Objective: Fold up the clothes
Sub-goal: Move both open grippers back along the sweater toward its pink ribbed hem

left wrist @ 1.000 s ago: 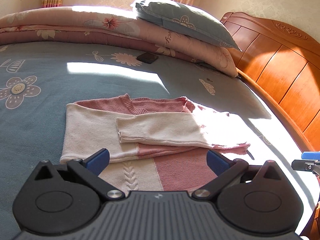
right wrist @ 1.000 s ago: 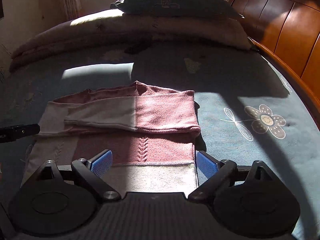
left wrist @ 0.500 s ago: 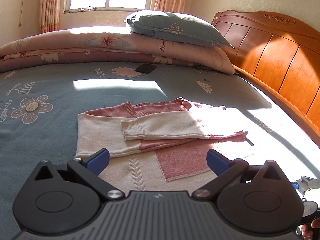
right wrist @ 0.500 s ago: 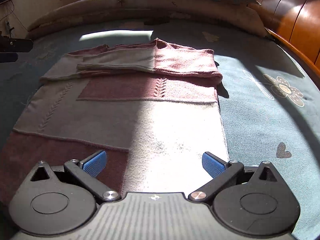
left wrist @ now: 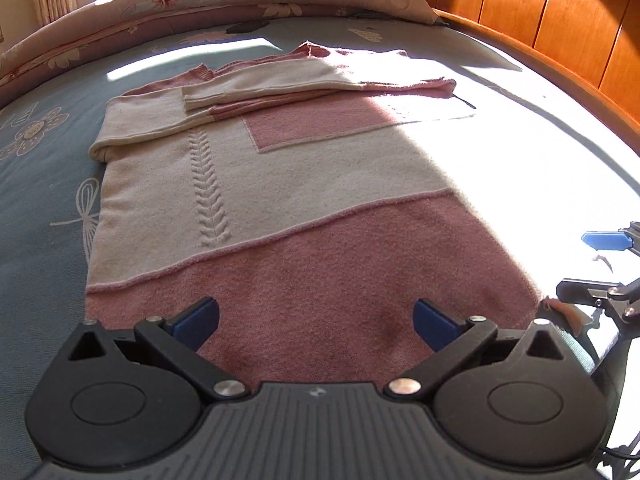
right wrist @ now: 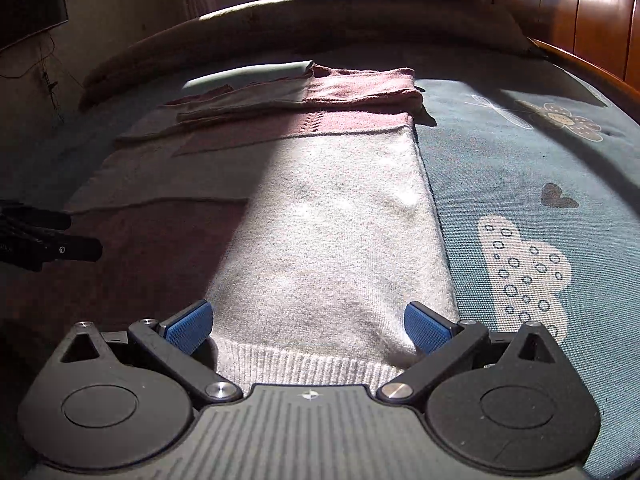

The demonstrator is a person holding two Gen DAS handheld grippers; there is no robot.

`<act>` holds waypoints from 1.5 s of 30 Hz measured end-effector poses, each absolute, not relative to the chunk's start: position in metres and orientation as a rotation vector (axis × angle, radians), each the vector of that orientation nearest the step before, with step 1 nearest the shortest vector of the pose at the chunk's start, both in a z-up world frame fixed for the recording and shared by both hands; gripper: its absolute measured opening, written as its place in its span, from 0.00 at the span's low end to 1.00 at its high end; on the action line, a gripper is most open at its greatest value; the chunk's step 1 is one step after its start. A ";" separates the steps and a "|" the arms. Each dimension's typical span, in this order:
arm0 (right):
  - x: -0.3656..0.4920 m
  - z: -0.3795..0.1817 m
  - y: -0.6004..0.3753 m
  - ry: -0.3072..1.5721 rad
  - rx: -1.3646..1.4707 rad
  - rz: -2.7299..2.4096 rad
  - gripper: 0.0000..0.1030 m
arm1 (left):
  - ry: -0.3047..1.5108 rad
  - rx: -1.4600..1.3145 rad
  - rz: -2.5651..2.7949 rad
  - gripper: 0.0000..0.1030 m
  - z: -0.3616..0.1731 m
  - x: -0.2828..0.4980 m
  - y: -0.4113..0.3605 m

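Note:
A pink and cream knit sweater (left wrist: 304, 184) lies flat on the bed, both sleeves (left wrist: 280, 80) folded across its chest at the far end. My left gripper (left wrist: 316, 322) is open, low over the pink hem at the sweater's near left part. My right gripper (right wrist: 308, 326) is open, low over the cream ribbed hem (right wrist: 312, 364) at the near right corner of the sweater (right wrist: 328, 220). The right gripper also shows at the right edge of the left wrist view (left wrist: 600, 264). Part of the left gripper shows at the left edge of the right wrist view (right wrist: 48, 240).
The bed has a blue flowered sheet (left wrist: 40, 200). A folded quilt (left wrist: 200, 4) and pillow lie at the far end. A wooden headboard (left wrist: 560, 20) runs along the right. A dark phone-like object (left wrist: 248, 26) lies near the quilt.
Both grippers have pulled back from the sleeve end and dropped low over the sweater's hem. Both stay open. The sweater has not moved.

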State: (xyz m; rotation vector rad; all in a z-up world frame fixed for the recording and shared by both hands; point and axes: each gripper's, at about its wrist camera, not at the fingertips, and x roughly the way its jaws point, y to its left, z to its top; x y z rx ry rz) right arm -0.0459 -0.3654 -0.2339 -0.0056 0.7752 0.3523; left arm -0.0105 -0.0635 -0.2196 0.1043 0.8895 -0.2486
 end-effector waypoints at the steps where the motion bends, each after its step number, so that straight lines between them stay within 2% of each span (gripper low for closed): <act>1: -0.051 -0.236 -0.364 0.765 -0.035 0.354 1.00 | 0.893 0.114 -0.250 0.99 -0.225 -0.015 -0.068; 8: -0.062 -0.238 -0.361 0.742 -0.121 0.370 1.00 | 0.807 0.108 -0.230 0.99 -0.232 -0.044 -0.071; 11: -0.067 -0.234 -0.379 0.710 -0.005 0.411 1.00 | 0.830 0.079 -0.274 0.99 -0.220 -0.045 -0.072; 17: -0.066 -0.236 -0.410 0.675 0.246 0.466 1.00 | 0.757 0.094 -0.346 0.99 -0.197 -0.019 -0.109; 23: -0.069 -0.235 -0.399 0.662 0.177 0.447 1.00 | 0.843 0.056 -0.380 0.99 -0.225 0.011 -0.143; 26: -0.070 -0.236 -0.399 0.659 0.175 0.448 1.00 | 0.808 0.104 -0.367 0.99 -0.232 -0.006 -0.147; 30: -0.068 -0.237 -0.408 0.660 0.231 0.457 1.00 | 0.788 0.162 -0.387 0.99 -0.235 -0.036 -0.145; 35: -0.068 -0.238 -0.415 0.653 0.288 0.460 1.00 | 0.787 0.108 -0.401 0.99 -0.231 -0.053 -0.130; 41: -0.068 -0.238 -0.414 0.650 0.279 0.458 1.00 | 0.756 -0.004 -0.334 0.99 -0.218 -0.034 -0.113; 45: -0.068 -0.238 -0.412 0.650 0.278 0.450 1.00 | 0.775 -0.066 -0.319 0.99 -0.227 -0.026 -0.105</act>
